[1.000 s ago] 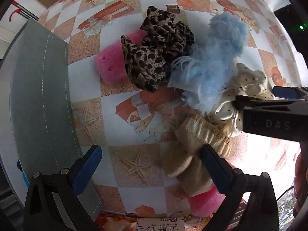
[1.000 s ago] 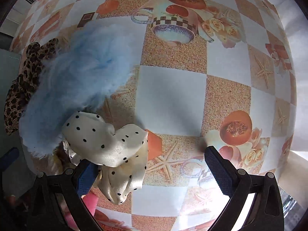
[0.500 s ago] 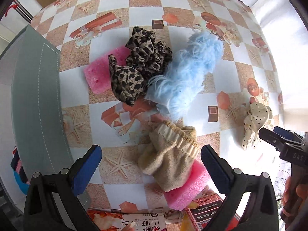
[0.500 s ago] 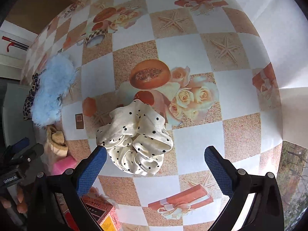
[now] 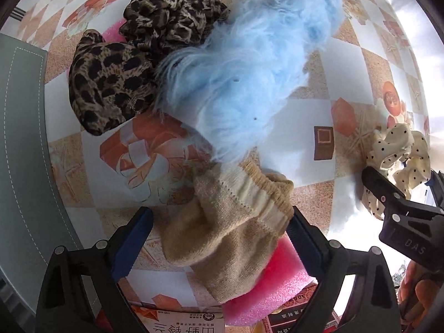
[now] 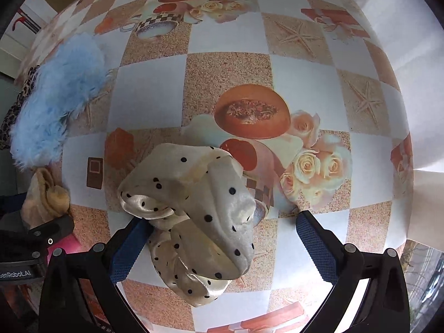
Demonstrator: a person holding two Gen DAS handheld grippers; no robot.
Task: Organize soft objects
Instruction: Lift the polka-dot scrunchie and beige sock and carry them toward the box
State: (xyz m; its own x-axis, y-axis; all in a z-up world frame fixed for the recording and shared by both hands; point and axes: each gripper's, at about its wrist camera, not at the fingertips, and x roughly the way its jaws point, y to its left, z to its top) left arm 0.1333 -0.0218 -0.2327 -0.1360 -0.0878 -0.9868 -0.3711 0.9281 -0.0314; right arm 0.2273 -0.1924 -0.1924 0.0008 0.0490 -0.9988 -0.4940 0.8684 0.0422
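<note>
My left gripper (image 5: pixel 219 230) is open, its jaws on either side of a beige sock (image 5: pixel 230 233) that lies partly on a pink sponge (image 5: pixel 272 285). Beyond it lie a fluffy light-blue piece (image 5: pixel 244 75) and a leopard-print scrunchie (image 5: pixel 133 55) over a second pink sponge (image 5: pixel 113 30). My right gripper (image 6: pixel 222 238) is open over a cream polka-dot scrunchie (image 6: pixel 199 205) that lies on the patterned tablecloth (image 6: pixel 149 94). That scrunchie also shows in the left wrist view (image 5: pixel 399 155), with the right gripper (image 5: pixel 402 191) at it.
A grey mat (image 5: pixel 22 152) lies along the left of the table. Printed boxes (image 5: pixel 183 322) sit at the near edge under my left gripper. The blue fluffy piece (image 6: pixel 58 94) and the sock (image 6: pixel 44 194) sit left of my right gripper.
Both grippers have moved down and closer to the table. The left gripper now straddles the beige sock. The right gripper has closed in on the polka-dot scrunchie, which lies away from the pile.
</note>
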